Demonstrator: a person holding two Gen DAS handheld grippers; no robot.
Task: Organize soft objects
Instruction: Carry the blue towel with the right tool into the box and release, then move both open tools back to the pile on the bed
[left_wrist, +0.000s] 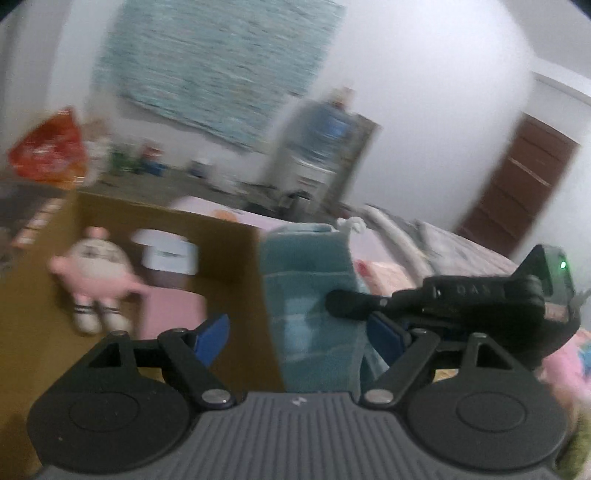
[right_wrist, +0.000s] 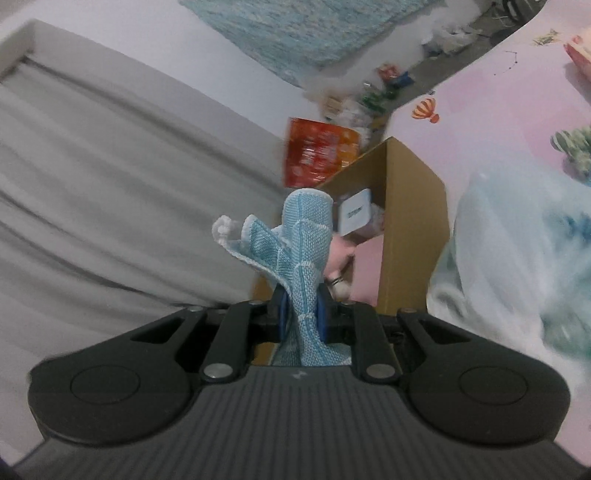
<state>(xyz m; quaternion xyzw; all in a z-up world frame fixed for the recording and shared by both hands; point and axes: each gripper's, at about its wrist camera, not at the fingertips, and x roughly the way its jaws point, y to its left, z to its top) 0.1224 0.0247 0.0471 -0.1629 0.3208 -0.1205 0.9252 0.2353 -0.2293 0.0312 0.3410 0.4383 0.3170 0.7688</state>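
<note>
A pink plush doll (left_wrist: 96, 275) and a white box (left_wrist: 168, 253) lie inside the cardboard box (left_wrist: 236, 266) at left; the left gripper (left_wrist: 299, 332) stands spread and empty, while the right gripper (right_wrist: 302, 314) pinches the blue cloth (right_wrist: 303, 240) raised beside the box.

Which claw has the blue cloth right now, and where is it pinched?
The right claw is shut on the blue cloth, pinching its bunched middle. The left claw is open, gripping nothing.
</note>
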